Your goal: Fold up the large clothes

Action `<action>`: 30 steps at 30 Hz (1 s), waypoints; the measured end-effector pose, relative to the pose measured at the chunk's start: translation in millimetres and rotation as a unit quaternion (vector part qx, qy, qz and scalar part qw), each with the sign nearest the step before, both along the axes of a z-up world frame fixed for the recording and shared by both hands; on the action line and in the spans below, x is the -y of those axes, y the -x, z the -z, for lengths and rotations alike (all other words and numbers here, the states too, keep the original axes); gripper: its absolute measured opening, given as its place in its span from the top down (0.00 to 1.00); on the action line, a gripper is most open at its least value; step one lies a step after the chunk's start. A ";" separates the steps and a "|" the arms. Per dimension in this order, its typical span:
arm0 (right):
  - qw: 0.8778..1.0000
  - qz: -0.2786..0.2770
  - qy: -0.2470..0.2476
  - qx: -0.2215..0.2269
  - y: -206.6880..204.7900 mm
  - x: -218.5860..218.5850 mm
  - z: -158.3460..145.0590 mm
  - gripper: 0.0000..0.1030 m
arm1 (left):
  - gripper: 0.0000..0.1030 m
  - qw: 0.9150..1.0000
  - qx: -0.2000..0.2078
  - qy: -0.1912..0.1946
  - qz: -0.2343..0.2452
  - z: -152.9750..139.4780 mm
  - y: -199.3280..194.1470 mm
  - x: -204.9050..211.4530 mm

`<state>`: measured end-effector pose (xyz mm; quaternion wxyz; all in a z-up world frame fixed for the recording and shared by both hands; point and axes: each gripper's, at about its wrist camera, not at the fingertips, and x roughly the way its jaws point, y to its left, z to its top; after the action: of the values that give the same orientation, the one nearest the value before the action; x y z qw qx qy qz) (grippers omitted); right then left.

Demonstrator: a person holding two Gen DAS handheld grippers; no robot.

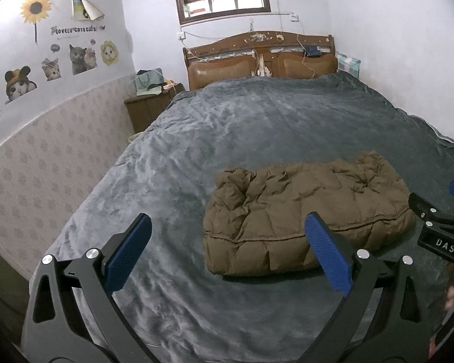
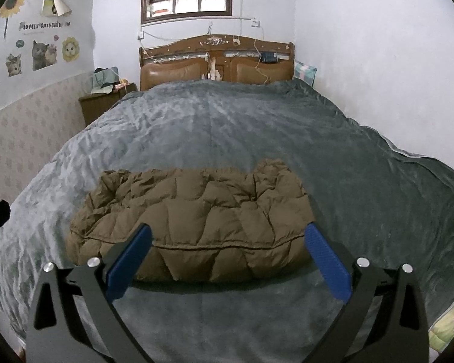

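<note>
Brown and quilted, the jacket lies folded into a puffy bundle on the grey blanket, near the foot of the bed. Our left gripper hovers above the blanket just left of the jacket, its blue pads spread wide and empty. Our right gripper hangs in front of the jacket, equally wide, gripping nothing. Behind stands a wooden headboard, with cat stickers on the left wall.
</note>
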<state>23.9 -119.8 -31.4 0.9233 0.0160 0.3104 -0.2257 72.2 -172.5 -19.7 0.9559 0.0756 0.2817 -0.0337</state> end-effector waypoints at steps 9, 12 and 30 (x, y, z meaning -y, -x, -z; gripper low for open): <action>1.000 -0.002 0.001 0.001 0.5 -0.5 -0.8 0.02 | 0.03 1.000 -0.004 0.001 0.003 0.1 -4.0 -1.1; 1.000 -0.003 0.002 0.002 1.6 -1.0 -1.3 0.02 | 0.03 1.000 -0.003 0.001 0.002 0.4 -4.6 -1.5; 1.000 -0.003 0.002 0.001 1.4 -0.7 -1.0 0.02 | 0.03 1.000 -0.011 -0.006 -0.005 4.3 -8.2 2.4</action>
<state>22.5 -119.1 -30.4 0.9242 0.0137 0.3093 -0.2236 80.3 -175.0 -24.0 0.9525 0.0794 0.2926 -0.0278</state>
